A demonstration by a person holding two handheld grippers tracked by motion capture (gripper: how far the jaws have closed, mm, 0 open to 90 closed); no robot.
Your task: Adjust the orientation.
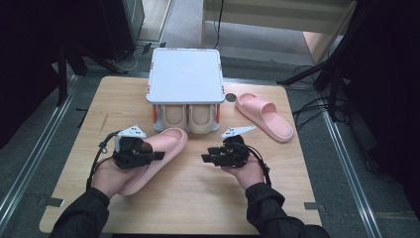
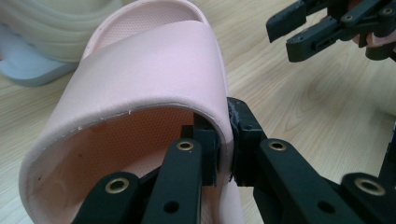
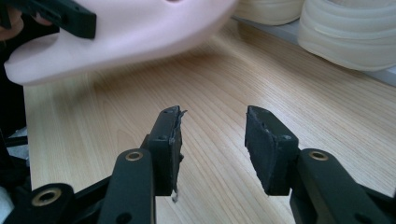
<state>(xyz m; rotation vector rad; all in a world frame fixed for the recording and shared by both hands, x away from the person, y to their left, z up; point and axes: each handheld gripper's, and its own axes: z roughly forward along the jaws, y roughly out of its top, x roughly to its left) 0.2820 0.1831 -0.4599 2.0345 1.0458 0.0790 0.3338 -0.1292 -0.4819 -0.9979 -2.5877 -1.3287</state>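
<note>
A pink slide sandal (image 1: 158,153) lies tilted on the wooden table (image 1: 198,198), left of centre, toe toward the rack. My left gripper (image 1: 148,156) is shut on the edge of its strap; in the left gripper view the two pads (image 2: 224,140) pinch the pink strap (image 2: 154,70) from inside and outside. The sandal's sole (image 3: 126,32) looks lifted off the wood in the right gripper view. The matching pink sandal (image 1: 264,115) rests at the far right. My right gripper (image 1: 210,157) hovers open at mid-table, nothing between its pads (image 3: 212,140).
A small white-topped shoe rack (image 1: 184,74) stands at the table's far middle, with a beige pair of sandals (image 1: 190,118) on its lower shelf. A dark round hole (image 1: 231,97) sits right of the rack. Dark stands and cables flank the table.
</note>
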